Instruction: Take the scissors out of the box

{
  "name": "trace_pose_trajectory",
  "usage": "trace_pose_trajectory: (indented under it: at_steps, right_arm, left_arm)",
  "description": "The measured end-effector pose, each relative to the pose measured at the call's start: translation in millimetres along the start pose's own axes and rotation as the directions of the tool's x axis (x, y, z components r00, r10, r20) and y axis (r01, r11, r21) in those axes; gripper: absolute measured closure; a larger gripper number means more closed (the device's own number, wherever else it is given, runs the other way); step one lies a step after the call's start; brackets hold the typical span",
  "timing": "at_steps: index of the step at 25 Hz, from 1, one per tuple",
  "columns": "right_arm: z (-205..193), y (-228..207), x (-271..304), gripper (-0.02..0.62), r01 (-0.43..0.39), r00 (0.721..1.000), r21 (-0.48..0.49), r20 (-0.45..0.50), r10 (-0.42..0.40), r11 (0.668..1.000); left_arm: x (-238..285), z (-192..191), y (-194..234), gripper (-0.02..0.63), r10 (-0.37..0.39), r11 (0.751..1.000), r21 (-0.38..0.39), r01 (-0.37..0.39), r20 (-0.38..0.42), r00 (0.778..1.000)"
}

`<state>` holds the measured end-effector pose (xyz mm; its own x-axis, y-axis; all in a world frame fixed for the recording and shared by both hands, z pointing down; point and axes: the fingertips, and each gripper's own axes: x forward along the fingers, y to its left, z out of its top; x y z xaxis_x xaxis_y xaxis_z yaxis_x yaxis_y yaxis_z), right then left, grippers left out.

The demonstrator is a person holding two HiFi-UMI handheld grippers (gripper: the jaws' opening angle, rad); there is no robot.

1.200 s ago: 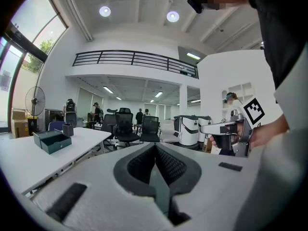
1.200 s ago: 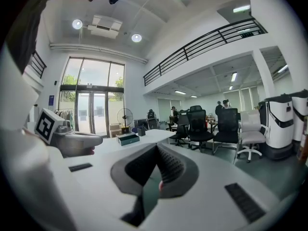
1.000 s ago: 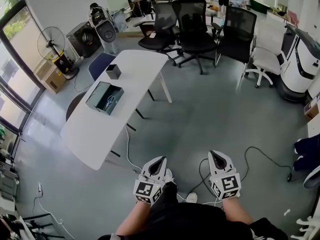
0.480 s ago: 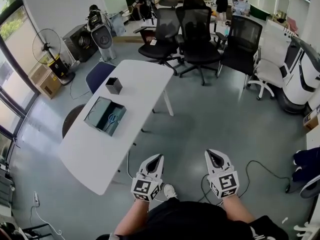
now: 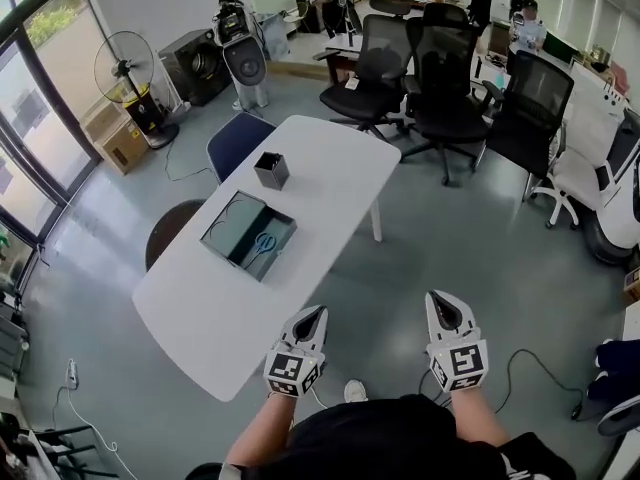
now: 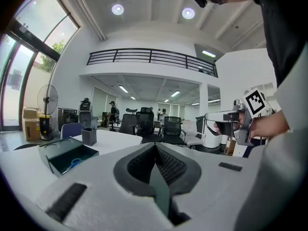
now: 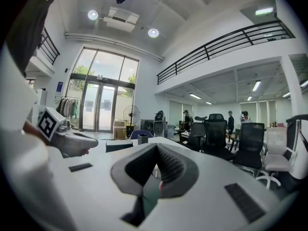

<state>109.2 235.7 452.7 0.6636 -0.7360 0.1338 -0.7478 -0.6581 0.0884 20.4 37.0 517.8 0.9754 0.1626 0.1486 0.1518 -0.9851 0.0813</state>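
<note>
An open dark box point(image 5: 232, 230) lies on the white table point(image 5: 330, 153), and scissors with blue handles point(image 5: 265, 242) rest inside it. My left gripper point(image 5: 316, 313) hangs over the floor just off the table's near edge, short of the box, jaws together and empty. My right gripper point(image 5: 440, 300) is level with it farther right, over bare floor, also shut and empty. In the left gripper view the box point(image 6: 67, 154) sits low on the left with the scissors point(image 6: 74, 161) in it. The right gripper view shows the box point(image 7: 119, 145) beyond the left gripper point(image 7: 72, 142).
A small black container point(image 5: 271, 169) stands on the table behind the box. A blue chair point(image 5: 238, 140) and a round dark stool point(image 5: 172, 226) sit at the table's far side. Black office chairs point(image 5: 440, 78) crowd the back. Cables point(image 5: 520, 363) run over the floor by my feet.
The table and box have come nearer and shifted right in the head view as I walk toward them. Both grippers stay side by side in front of me, shut.
</note>
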Motion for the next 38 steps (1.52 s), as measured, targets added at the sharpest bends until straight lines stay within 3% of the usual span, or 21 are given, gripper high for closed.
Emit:
trace_pose_trajectory:
  at_steps: [5, 10, 16, 20, 26, 33, 38]
  right_arm:
    - [6, 28, 36, 0.591, -0.065, 0.998, -0.024, -0.006, 0.064, 0.998]
    - [12, 45, 66, 0.591, -0.141, 0.990, 0.093, 0.009, 0.141, 0.986]
    - [10, 50, 101, 0.591, -0.213, 0.977, 0.094, -0.005, 0.214, 0.973]
    - [2, 47, 139, 0.591, -0.283, 0.958, 0.155, -0.012, 0.288, 0.947]
    - [-2, 36, 216, 0.591, -0.402, 0.912, 0.140, -0.031, 0.410, 0.905]
    - [-2, 46, 299, 0.591, -0.561, 0.824, 0.060, -0.062, 0.564, 0.826]
    - [-6, 52, 340, 0.591, -0.639, 0.761, 0.070, -0.091, 0.642, 0.766]
  left_arm:
    - [-18, -6, 47, 0.595, 0.090, 0.995, -0.045, -0.090, -0.002, 0.996]
    - [-25, -13, 76, 0.595, 0.154, 0.986, -0.067, -0.154, -0.003, 0.988]
    - [-28, -25, 94, 0.595, 0.229, 0.968, -0.108, -0.229, -0.010, 0.973]
    - [-23, -30, 113, 0.595, 0.295, 0.949, -0.110, -0.297, -0.036, 0.955]
    - [4, -18, 148, 0.595, 0.406, 0.906, -0.102, -0.410, -0.060, 0.912]
    - [28, -5, 185, 0.595, 0.545, 0.828, -0.103, -0.551, -0.075, 0.835]
    - [36, -5, 201, 0.595, 0.622, 0.769, -0.115, -0.629, -0.096, 0.777]
